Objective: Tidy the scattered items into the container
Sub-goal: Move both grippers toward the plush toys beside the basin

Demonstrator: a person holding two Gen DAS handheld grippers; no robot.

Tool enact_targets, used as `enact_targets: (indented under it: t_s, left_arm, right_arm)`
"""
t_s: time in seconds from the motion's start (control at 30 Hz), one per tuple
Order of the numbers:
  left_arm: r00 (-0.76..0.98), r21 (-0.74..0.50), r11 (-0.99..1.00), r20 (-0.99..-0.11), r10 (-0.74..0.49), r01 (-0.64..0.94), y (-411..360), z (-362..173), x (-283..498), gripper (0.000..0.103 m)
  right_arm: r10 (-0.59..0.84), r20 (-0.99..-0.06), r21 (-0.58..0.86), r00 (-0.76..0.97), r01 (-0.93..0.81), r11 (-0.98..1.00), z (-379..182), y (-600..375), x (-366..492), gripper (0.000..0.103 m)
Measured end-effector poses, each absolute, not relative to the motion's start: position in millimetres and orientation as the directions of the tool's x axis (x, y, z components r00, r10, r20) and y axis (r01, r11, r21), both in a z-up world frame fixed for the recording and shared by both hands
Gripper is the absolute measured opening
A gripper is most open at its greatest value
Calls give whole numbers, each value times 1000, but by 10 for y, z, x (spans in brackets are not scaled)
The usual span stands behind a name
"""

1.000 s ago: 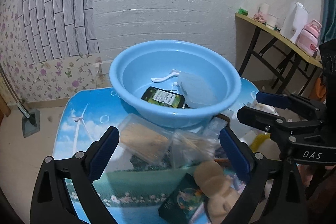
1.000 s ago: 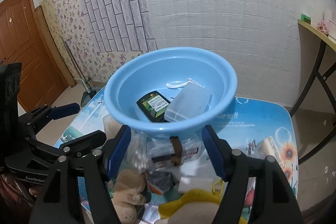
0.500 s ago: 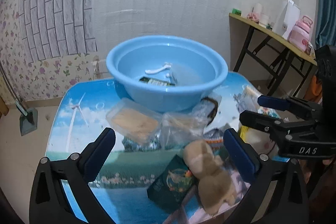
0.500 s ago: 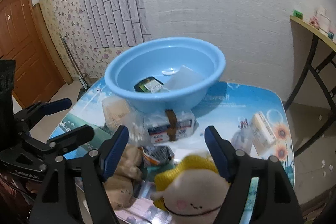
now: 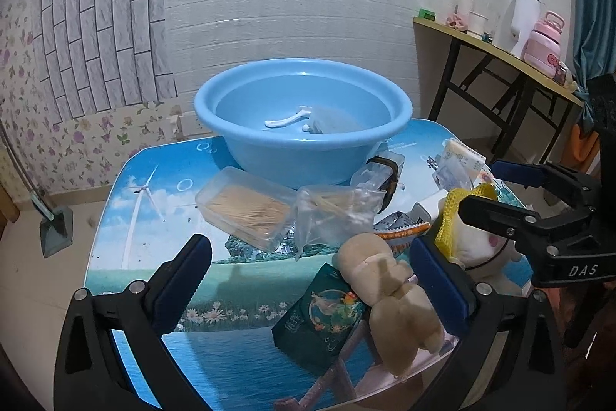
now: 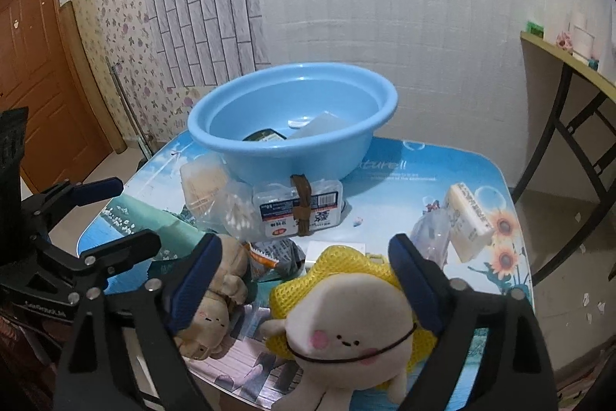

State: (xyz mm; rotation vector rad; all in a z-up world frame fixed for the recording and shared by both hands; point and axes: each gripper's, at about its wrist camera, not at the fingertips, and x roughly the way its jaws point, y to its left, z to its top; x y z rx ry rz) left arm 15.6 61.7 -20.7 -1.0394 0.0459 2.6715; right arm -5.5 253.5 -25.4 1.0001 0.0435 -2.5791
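Observation:
A blue basin stands at the table's far side and holds a white hook, a dark packet and a clear box. In front lie a clear toothpick box, a cotton-swab bag, a banded clear case, a tan plush, a green packet and a white plush in yellow mesh. My left gripper is open above the table's near edge, the tan plush by its right finger. My right gripper is open, its fingers either side of the white plush.
A soap bar and a small clear bag lie on the table's right side. A folding side table with a pink flask and white jug stands at the right. A dustpan sits on the floor at the left.
Both grippers have drawn back from the basin toward the table's near edge and stayed open. The plush toys have come into view between the fingers.

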Motion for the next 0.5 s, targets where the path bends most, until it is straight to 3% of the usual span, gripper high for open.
enact_targets:
  t_s: [0.13, 0.23, 0.37, 0.5]
  left_arm:
    - [-709, -65, -965, -667, 231, -254, 616, -224, 168, 103]
    - [-712, -55, -968, -667, 219, -246, 607, -242, 186, 103]
    - [-712, -64, -969, -667, 221, -241, 559, -256, 212, 103]
    - [-712, -84, -971, -667, 221, -223, 506, -274, 229, 103]
  right_arm:
    - [-329, -647, 97, -687, 354, -930, -244, 2547, -28, 92]
    - [-341, -636, 108, -692, 358, -928, -258, 2572, -6, 102]
    - [-388, -612, 160, -690, 372, -914, -298, 2628, 39, 103]
    - [-362, -619, 121, -697, 370, -921, -312, 2622, 99, 103]
